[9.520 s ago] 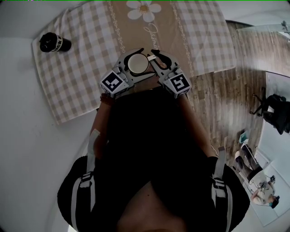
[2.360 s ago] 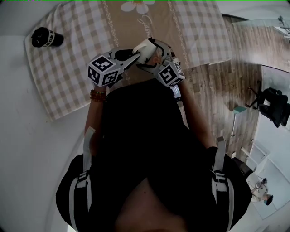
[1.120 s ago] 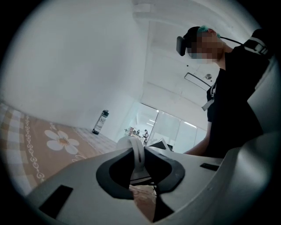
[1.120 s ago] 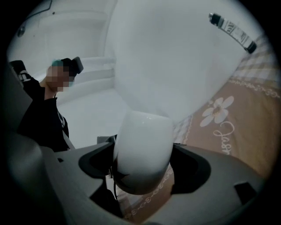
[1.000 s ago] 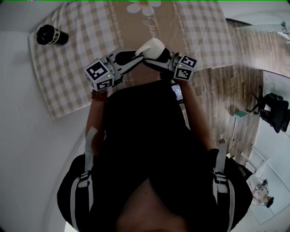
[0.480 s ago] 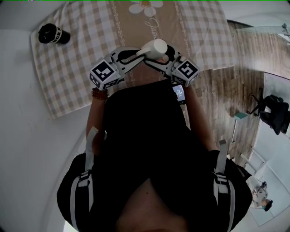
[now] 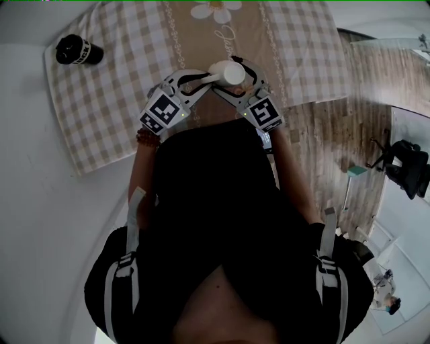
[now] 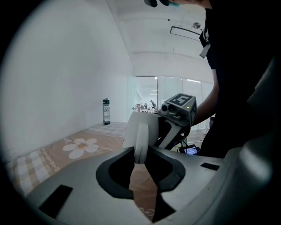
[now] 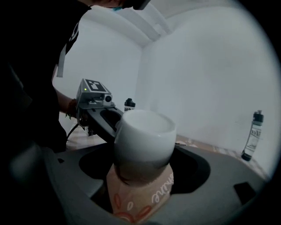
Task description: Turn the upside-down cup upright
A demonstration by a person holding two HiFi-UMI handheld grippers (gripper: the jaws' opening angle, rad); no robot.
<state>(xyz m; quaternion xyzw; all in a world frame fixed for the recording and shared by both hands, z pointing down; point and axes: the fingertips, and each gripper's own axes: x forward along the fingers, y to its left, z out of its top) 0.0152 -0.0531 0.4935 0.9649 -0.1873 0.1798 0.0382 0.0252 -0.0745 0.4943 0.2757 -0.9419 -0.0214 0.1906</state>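
Note:
A white cup hangs between my two grippers over the beige middle strip of the checked cloth. My left gripper comes in from the left and is shut on the cup's handle, which stands as a narrow white strip between its jaws. My right gripper comes in from the right, its jaws closed around the cup's body. In the right gripper view the cup's wider end faces up. Whether the cup touches the cloth is hidden.
A black bottle stands on the cloth's far left corner. Another bottle stands far off at the right. A daisy print marks the cloth ahead. Wooden floor lies beyond the table's right edge.
Both grippers have rolled, so their marker cubes now face up, and the cup has turned with them. The left gripper has sunk a little.

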